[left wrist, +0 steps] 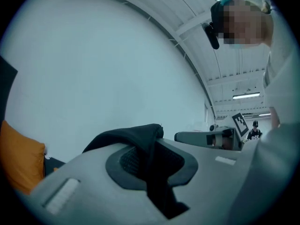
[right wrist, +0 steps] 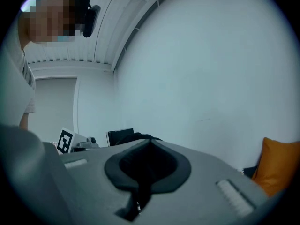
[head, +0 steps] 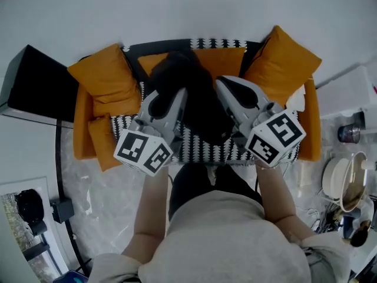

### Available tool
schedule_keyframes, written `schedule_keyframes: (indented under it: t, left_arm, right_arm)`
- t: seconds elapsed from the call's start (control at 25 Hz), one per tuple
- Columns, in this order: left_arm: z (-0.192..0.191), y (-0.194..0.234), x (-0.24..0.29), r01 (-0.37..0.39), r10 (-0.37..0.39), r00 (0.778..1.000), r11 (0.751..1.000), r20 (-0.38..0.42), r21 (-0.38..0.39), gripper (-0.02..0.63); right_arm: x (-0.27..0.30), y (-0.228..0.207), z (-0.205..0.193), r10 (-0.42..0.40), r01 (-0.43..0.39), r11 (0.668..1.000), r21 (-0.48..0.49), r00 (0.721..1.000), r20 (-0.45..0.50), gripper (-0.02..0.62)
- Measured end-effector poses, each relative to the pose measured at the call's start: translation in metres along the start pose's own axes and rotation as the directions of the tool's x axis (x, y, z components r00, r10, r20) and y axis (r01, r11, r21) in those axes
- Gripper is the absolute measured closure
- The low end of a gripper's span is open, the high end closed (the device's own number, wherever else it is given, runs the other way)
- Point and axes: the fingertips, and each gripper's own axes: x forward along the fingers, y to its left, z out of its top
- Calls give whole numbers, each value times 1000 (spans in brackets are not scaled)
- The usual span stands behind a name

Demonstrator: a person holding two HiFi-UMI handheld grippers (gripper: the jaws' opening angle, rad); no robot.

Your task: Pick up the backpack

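The black backpack (head: 197,108) is between the two grippers. It is over the middle of the sofa (head: 203,152), closer to the back edge than the front edge. The sofa has a black-and-white seat and orange cushions (head: 105,78) at its left and right ends. I cannot tell if the bottom of the bag touches the seat.

The left gripper (head: 172,93) is at the left side of the bag. In the left gripper view its fingers (left wrist: 93,182) are squeezed tight on a fold of black cloth (left wrist: 136,135) from the bag. The fold sticks up between them and flops over the top.

The right gripper (head: 227,86) is at the right side of the bag. In the right gripper view its fingers (right wrist: 211,182) are pinched on a thin black strap (right wrist: 140,198). Both grippers face the plain white wall (right wrist: 211,69).
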Motion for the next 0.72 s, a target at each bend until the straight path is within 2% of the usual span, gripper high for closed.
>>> schedule_keyframes:
  t: [0.16, 0.36, 0.52, 0.72]
  left_arm:
    - [30, -1, -5, 26, -28, 998, 999, 61, 28, 551]
    - [57, -9, -7, 65, -70, 992, 996, 100, 58, 551]
    - [70, -10, -9, 79, -83, 988, 996, 127, 35, 551]
    - [84, -9, -14, 68, -71, 984, 997, 166, 21, 551]
  right_arm:
    - [6, 11, 21, 22, -21, 999, -38, 999, 35, 592]
    - [11, 25, 39, 49, -44, 996, -72, 997, 66, 592]
    - [14, 38, 57, 75, -65, 995, -79, 989, 127, 592]
    - [15, 48, 69, 95, -79, 991, -112, 984, 149, 592]
